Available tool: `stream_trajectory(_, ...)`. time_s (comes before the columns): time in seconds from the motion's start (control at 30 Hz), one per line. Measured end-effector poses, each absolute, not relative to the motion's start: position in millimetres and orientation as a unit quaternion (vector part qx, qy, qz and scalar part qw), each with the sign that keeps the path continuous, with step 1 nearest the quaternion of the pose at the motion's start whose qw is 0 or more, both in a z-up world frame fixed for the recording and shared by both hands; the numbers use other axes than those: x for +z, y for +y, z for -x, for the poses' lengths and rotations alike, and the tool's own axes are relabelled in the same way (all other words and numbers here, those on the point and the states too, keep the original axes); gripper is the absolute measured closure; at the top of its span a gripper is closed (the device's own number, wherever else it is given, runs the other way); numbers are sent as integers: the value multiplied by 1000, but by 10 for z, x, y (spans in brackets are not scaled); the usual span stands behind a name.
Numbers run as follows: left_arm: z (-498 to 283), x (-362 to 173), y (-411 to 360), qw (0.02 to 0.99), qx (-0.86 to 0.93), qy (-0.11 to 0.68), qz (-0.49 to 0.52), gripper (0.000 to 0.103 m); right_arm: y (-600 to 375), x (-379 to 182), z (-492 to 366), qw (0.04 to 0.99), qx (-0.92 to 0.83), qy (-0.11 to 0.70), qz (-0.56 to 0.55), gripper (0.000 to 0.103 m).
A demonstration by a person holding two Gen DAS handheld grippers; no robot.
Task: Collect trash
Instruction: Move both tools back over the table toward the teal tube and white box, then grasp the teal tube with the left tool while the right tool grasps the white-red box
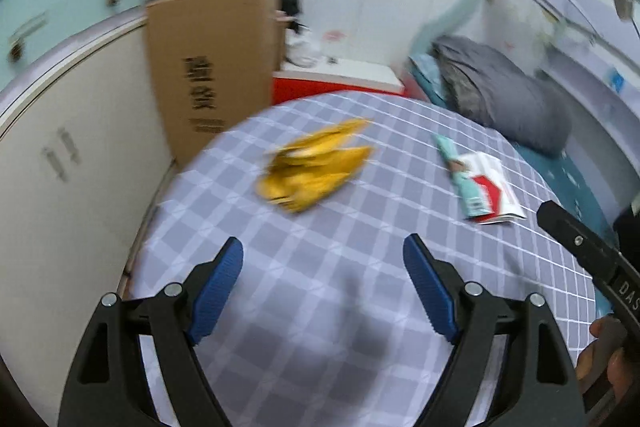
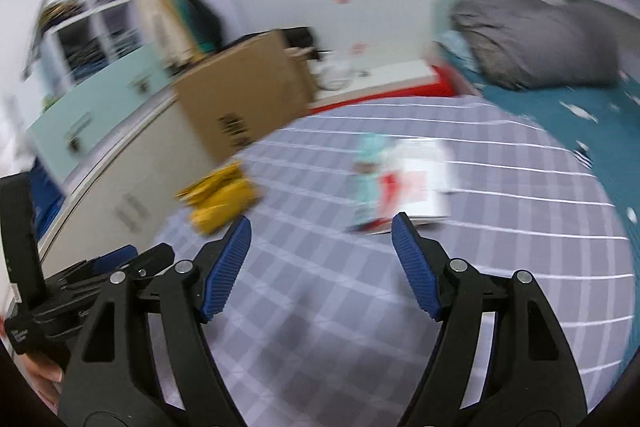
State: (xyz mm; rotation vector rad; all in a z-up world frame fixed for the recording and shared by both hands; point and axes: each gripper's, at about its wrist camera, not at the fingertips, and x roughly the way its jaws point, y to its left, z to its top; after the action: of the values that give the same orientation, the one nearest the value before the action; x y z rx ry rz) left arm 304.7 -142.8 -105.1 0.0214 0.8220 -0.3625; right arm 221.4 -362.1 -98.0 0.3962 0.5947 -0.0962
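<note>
Left tool (image 1: 323,259): your blue-padded fingers stand wide apart, holding nothing, poised above the checked tabletop (image 1: 320,307). A soft shadow lies on the cloth between them.

Right tool (image 2: 321,239): your fingers are likewise spread, with nothing between them, over the same tabletop (image 2: 360,307). Its right fingertip sits just in front of the near edge of the wrapper, as seen from the right wrist; contact cannot be told through the blur.

Item 1, yellow wrapper (image 1: 314,167): crumpled, lying on the cloth ahead of your left tool and a little left of centre, apart from both fingers. From the right wrist it shows at the left (image 2: 218,201), near the tabletop's edge.

Item 2, red, white and teal wrapper (image 1: 478,183): flat on the cloth, to the right of the yellow one and well apart from it. From the right wrist it lies straight ahead (image 2: 400,183).

Surroundings: a cardboard box (image 1: 212,71) stands upright past the tabletop's far left edge, against a pale cabinet (image 1: 60,155). A grey pillow (image 1: 504,95) rests on a teal bed (image 2: 560,111) to the right.
</note>
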Motion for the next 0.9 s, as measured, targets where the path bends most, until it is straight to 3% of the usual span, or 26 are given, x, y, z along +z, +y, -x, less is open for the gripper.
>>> stream_trajectory(0.37, -3552, -1368, -2642, 866, -233, 443, -2, 23, -4391, -1305, -2310, 918, -69, 295, -256, 29)
stream_trajectory(0.5, -3744, -1504, -2896, 864, -221, 453, -4, 37, -4509, -1343, -2388, 913, -70, 293, -273, 29)
stream_trajectory(0.73, -3942, -1556, -3072, 873, -207, 442, 8, 39, -4621, -1378, -2484, 910, -65, 293, -285, 29)
stream_trajectory(0.77, -3944, -1565, -3119, 874, -212, 437, 2, 43, -4619, -1379, -2495, 910, -65, 294, -286, 29)
stream_trajectory(0.8, -3943, -1566, -3139, 876, -211, 433, -7, 59, -4615, -1380, -2509, 909, -64, 295, -286, 29)
stream_trajectory(0.83, -3922, -1567, -3165, 881, -207, 426, -22, 66, -4608, -1378, -2523, 909, -63, 296, -285, 29)
stream_trajectory(0.87, -3917, -1571, -3177, 880, -208, 426, -26, 82, -4601, -1377, -2542, 909, -62, 298, -284, 29)
stream_trajectory(0.9, -3919, -1569, -3176, 878, -209, 429, -25, 83, -4589, -1369, -2561, 909, -61, 299, -282, 29)
